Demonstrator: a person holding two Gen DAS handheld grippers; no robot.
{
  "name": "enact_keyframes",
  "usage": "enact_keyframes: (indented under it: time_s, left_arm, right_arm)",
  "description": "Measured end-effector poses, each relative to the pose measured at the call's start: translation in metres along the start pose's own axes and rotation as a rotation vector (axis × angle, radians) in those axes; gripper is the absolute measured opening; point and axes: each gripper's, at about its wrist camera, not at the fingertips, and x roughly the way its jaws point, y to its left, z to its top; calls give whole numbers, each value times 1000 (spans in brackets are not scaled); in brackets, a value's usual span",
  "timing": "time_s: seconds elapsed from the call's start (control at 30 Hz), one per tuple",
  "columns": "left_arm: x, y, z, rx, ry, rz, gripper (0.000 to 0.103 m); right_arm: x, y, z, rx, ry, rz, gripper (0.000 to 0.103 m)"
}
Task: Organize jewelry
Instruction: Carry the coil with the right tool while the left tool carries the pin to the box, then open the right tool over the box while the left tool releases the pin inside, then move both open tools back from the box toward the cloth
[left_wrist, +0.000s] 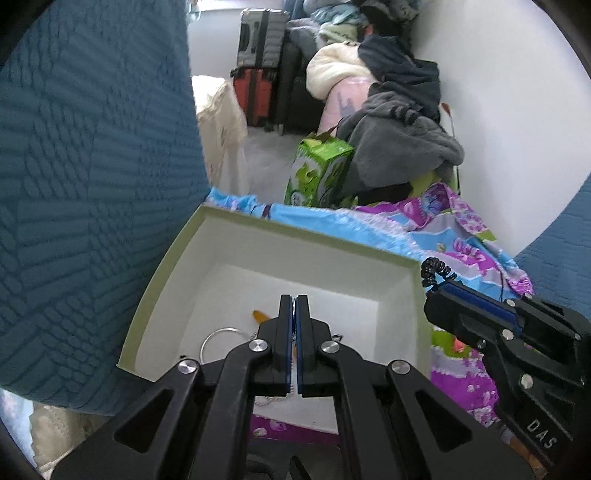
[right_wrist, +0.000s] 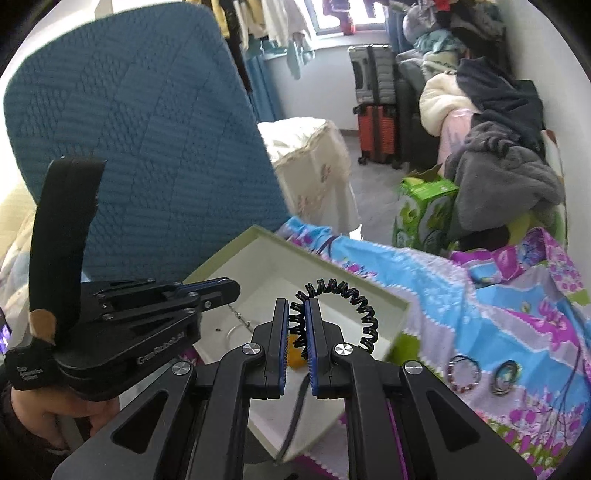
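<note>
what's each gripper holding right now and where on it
The right gripper pinches the black spiral hair tie at one side of its loop. The left gripper is shut over the box; whether it holds anything cannot be told.

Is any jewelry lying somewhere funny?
Yes. Two bracelets lie loose on the bedspread, outside the box where the other pieces are. The right gripper holds a coiled band over the box.

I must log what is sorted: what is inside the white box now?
Inside the box: a silver ring, an orange piece and a thin chain. The left hand-held gripper covers part of the floor, so anything beneath it is hidden.
</note>
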Motion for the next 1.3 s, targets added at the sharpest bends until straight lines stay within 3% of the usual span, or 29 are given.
enact_keyframes:
  time_s: [0.27,0.5,0.6,0.67,0.7,0.77,1.3]
  left_arm:
    - [17,12,-12,-9,41,-6,0]
    - [14,10,-11,-4,42,0,1]
    - [6,9,-7,-5,40,9,3]
    - [-1,8,-4,-8,30,10,11]
    - [-4,8,-3,-8,25,12,22]
    - [-16,5,2,-6,0,27,36]
    - [-106,-75,41,63,-192,-45,36]
  right_arm:
    - [29,-1,-13,28,65,1,8]
    - [30,-7,-14,51,74,-5,9]
    - [23,-8,-10,53,59,-8,17]
    - [14,-9,-6,53,39,-9,20]
    - [10,-10,-4,52,31,-10,20]
    - [-2,-12,1,52,8,-14,20]
    - [-141,-40,45,43,-243,-79,20]
